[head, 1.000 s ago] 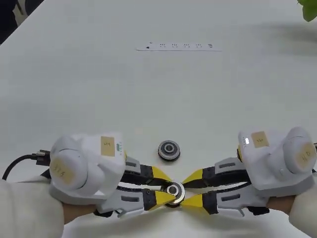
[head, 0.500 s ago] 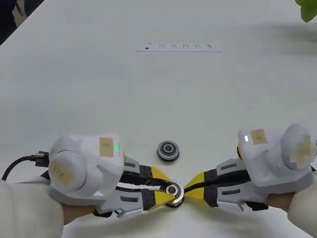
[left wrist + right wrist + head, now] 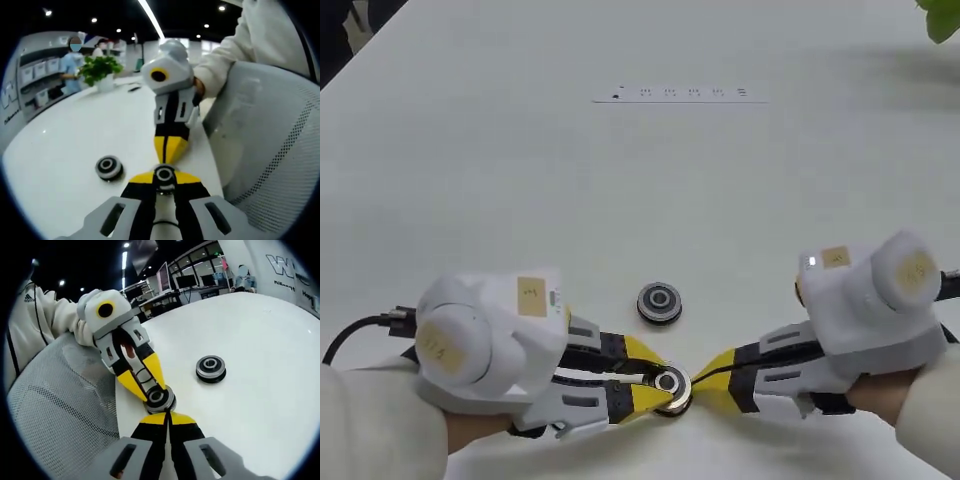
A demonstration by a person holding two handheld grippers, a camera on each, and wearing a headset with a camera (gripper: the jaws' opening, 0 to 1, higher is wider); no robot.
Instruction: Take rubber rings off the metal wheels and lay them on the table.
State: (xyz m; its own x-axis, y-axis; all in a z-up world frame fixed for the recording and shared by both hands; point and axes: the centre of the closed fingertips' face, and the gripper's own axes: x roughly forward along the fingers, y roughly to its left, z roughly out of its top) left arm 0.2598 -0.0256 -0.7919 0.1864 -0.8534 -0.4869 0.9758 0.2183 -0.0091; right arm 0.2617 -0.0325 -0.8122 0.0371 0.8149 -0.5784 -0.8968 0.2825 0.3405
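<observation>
Now | right gripper point(image 3: 699, 385) has closed, raised | left gripper point(image 3: 663, 388) clamps wheel point(image 3: 671, 382)

1 white power strip point(image 3: 680, 94) lies flat, far off. 1 leafy plant point(image 3: 99, 70) stands in a white pot near shelves point(image 3: 37, 75) of bins. 1 grey mesh chair point(image 3: 270, 150) sits close by.
</observation>
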